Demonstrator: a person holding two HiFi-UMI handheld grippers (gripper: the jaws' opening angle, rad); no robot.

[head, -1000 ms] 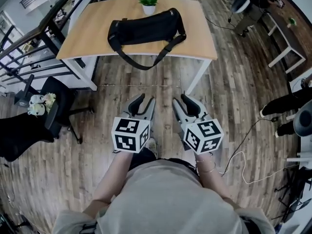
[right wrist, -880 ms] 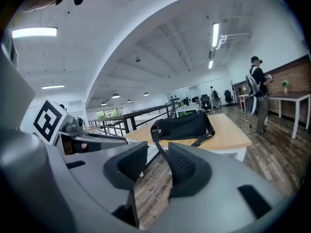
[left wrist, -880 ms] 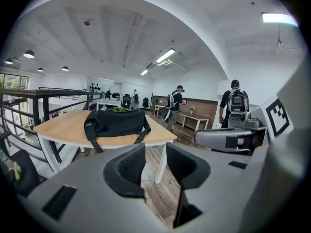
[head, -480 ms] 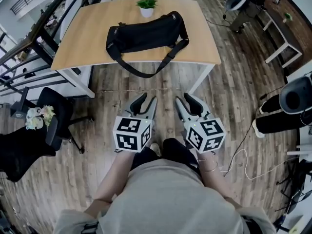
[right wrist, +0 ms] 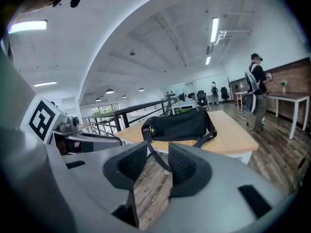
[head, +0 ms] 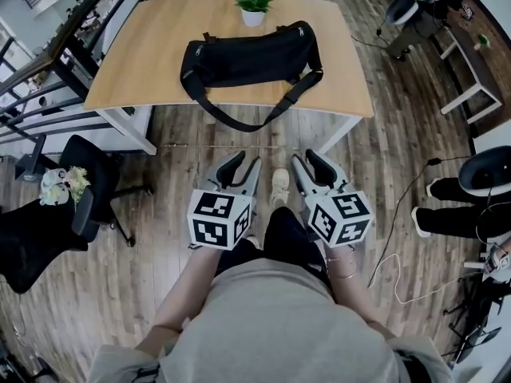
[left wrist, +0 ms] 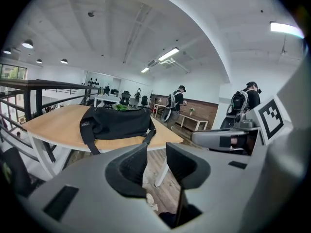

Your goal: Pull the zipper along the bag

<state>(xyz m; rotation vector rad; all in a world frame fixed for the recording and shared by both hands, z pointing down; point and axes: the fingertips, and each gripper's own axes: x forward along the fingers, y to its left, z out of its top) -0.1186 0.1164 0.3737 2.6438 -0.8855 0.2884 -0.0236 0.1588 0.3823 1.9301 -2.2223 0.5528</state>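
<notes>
Black fabric duffel bag (head: 251,54) lies on the rectangular wooden table (head: 128,74); small potted plant (head: 254,8) at the table's far edge.

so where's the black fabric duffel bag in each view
Head view: black fabric duffel bag at top centre.
Left gripper view: bag left of centre.
Right gripper view: bag near the centre.
Shared landmark: the light wooden table that it lies on.
</notes>
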